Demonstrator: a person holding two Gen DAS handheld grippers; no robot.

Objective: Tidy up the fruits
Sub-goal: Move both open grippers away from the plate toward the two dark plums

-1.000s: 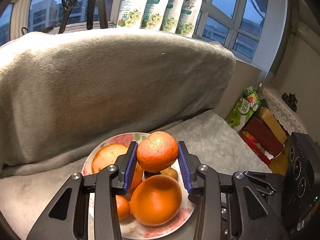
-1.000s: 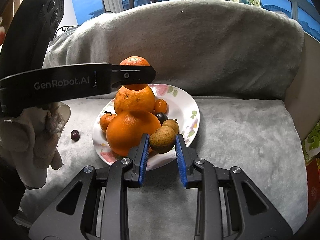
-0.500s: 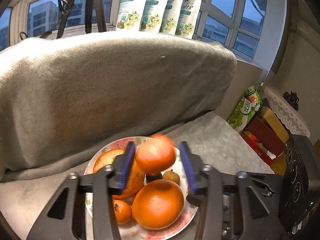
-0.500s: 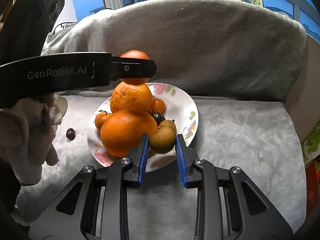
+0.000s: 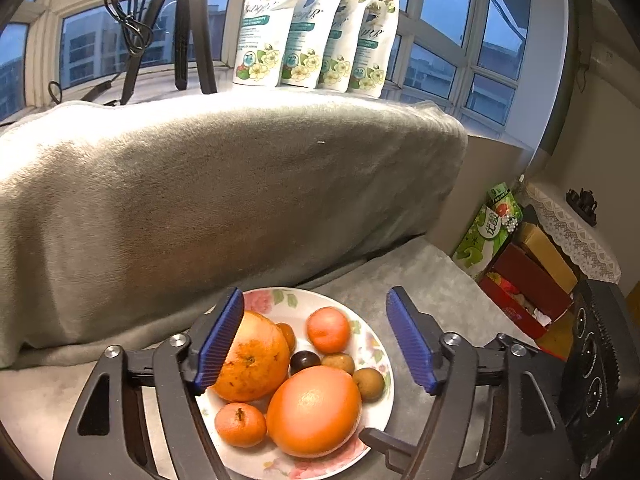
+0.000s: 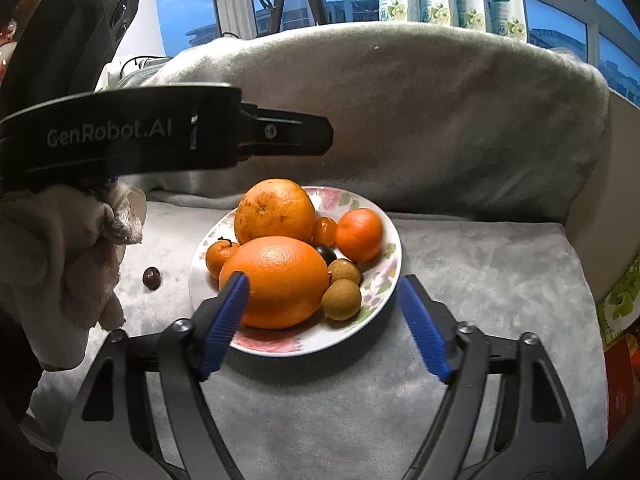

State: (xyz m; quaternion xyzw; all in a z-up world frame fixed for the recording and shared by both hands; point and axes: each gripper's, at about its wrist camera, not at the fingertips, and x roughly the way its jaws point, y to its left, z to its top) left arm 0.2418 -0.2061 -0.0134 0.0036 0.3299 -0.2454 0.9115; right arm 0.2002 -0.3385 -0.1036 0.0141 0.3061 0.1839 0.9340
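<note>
Both grippers hang over the plate with nothing between their blue pads: the left gripper (image 5: 314, 340) is spread wide above the fruit, and the right gripper (image 6: 322, 316) is spread just as wide at the near rim. Below them the flowered plate (image 6: 382, 280) sits on a grey blanket-covered couch seat (image 6: 480, 264), close to the backrest. It holds a large orange (image 6: 276, 280) at the front, a rougher, blotched orange (image 6: 274, 210) behind it, a tangerine (image 6: 358, 234) toward the right rim, a second small tangerine (image 6: 218, 254) at the left rim, a tiny orange fruit (image 6: 325, 230), a dark plum (image 6: 325, 254) in the middle and two brown longans (image 6: 342, 298). One more dark fruit (image 6: 152, 278), probably a cherry though it is too small to be sure, lies alone on the seat just left of the plate, near the gloved hand (image 6: 60, 264) holding the left gripper.

That stray fruit looks like the piece not yet gathered. It should be light, smooth and easily bruised, and it will roll on the plush cover, so a gentle pinch across its widest part from above seems safest. The oranges are heavier and firm-skinned and would take a grip across the middle. The plate is piled close, so any added fruit should go down in a gap rather than on a round top.
</note>
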